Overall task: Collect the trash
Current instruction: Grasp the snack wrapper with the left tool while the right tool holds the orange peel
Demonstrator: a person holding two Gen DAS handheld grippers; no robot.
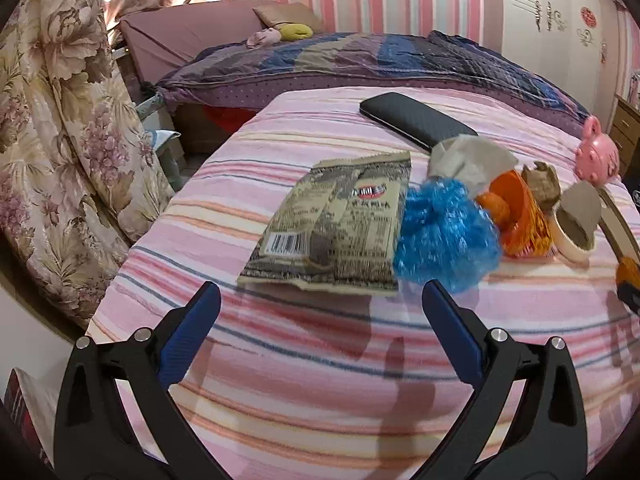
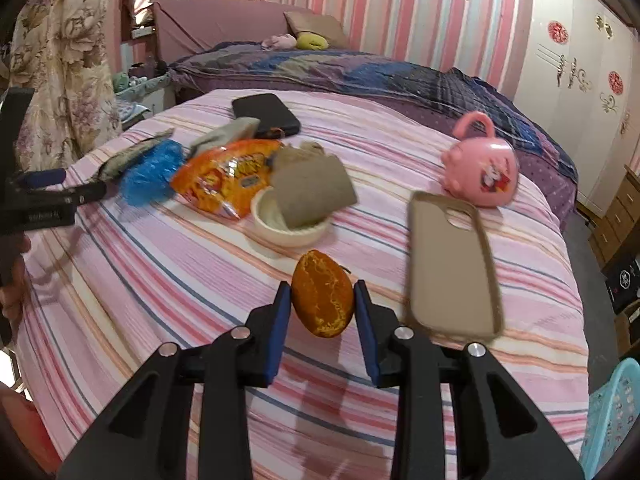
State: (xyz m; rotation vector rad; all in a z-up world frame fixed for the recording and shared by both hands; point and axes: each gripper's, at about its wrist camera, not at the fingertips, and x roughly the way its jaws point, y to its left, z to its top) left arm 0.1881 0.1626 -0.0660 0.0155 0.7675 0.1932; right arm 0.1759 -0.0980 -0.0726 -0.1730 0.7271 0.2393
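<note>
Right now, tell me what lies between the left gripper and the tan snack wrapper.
Nothing: in the left wrist view only bare striped bedsheet separates the open left gripper from the tan snack wrapper.

Little can be read — the tan snack wrapper [image 1: 332, 220] carries a barcode and a red-and-white logo, its print blurred; the orange snack bag [image 2: 224, 180] beside it shows illegible lettering.

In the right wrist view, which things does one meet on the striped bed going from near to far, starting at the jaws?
Orange peel piece between the right gripper jaws → cream round bowl → orange crinkled snack bag → black flat phone → dark purple-blue quilt.
</note>
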